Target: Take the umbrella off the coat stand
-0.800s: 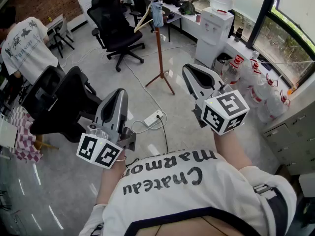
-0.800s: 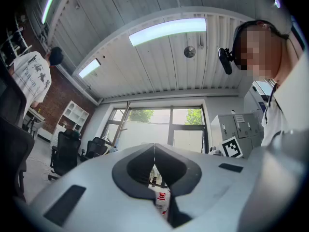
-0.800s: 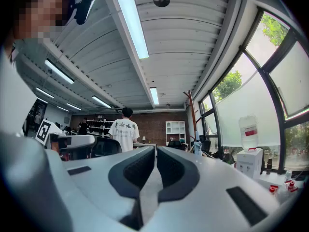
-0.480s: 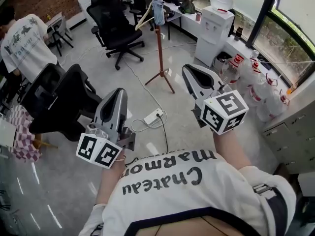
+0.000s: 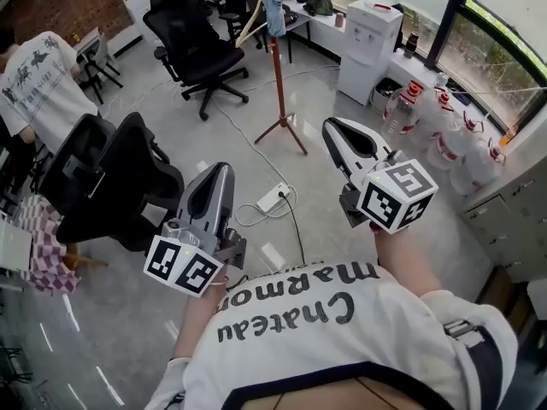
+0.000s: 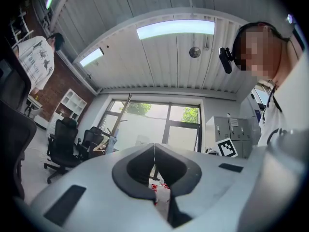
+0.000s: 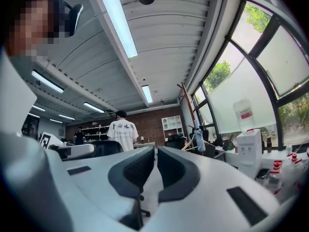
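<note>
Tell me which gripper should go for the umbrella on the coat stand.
Right, probably: the right gripper sits farther toward the coat stand than the left gripper, and the umbrella shows close beside its shut, empty jaws.

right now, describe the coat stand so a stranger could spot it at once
Find the white water dispenser by the windows. Left of it, before a black chair, the coat stand is a thin brown pole on tripod legs. Only it has a blue umbrella hanging near its top.
</note>
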`<action>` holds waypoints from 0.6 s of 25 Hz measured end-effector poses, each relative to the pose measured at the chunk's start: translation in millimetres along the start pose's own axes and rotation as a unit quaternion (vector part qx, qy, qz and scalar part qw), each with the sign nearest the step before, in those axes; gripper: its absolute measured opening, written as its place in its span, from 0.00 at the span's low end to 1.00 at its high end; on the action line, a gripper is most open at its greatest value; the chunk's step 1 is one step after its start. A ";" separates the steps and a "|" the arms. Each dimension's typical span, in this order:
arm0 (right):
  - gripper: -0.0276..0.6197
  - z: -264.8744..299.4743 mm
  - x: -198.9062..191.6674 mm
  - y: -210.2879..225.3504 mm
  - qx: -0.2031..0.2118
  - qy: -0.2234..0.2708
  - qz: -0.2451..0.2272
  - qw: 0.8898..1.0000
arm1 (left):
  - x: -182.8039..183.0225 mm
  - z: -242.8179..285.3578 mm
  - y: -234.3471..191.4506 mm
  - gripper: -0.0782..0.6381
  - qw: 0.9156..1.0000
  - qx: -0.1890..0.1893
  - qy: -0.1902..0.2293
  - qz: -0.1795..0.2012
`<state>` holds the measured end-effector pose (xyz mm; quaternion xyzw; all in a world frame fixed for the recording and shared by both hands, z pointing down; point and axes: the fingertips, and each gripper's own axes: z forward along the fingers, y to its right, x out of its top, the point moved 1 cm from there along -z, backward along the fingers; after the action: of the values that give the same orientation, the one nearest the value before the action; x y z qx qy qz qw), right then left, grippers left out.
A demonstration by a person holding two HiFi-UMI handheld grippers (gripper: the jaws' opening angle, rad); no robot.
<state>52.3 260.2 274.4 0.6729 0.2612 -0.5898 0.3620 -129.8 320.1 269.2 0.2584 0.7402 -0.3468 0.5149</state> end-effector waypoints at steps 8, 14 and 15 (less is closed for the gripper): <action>0.10 0.5 -24.5 -2.3 -0.030 -0.033 -0.011 0.999 | -23.5 -5.7 -8.4 0.14 0.999 -0.001 -0.028 -0.024; 0.10 40.2 -37.8 10.5 -0.010 -0.051 0.000 0.999 | -29.8 3.0 -39.1 0.14 0.999 0.035 -0.026 -0.031; 0.10 49.0 -40.6 16.2 -0.005 -0.055 0.002 0.998 | -30.3 7.7 -45.2 0.14 0.998 0.042 -0.023 -0.029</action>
<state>28.5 214.5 315.2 0.6379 0.2422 -0.6239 0.3809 -148.7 285.0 307.1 0.2502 0.7201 -0.3986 0.5098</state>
